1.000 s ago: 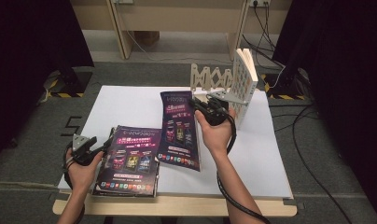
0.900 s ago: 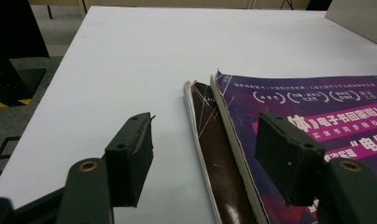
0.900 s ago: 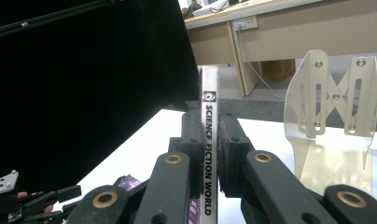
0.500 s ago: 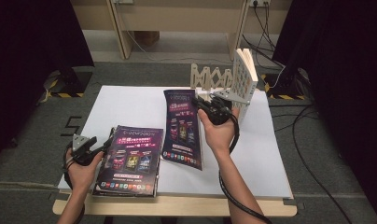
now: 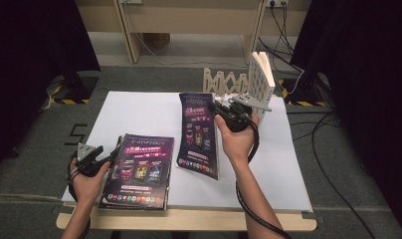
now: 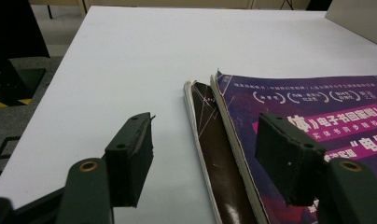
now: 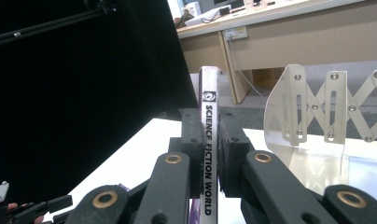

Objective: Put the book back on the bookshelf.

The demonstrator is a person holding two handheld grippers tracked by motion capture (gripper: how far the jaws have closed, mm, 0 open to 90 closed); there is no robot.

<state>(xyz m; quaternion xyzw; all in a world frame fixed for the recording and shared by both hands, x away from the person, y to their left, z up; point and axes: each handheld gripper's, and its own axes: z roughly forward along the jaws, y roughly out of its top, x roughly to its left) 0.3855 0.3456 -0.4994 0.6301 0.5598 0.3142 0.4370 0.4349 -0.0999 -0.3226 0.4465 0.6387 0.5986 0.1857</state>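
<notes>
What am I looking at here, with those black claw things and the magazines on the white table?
A person sits at a white table and holds a hand-worked gripper in each hand. One picture comes from a camera above the table; the other two come from small cameras riding on the grippers, looking along their black jaws.

The right gripper has its jaws shut on a thin magazine, gripped at the spine, which reads "Science Fiction World" in the right gripper view. The left gripper has its jaws open, beside a stack of magazines lying flat at the table's near left. At the far edge stands a pale folding rack with a book upright in it.
</notes>
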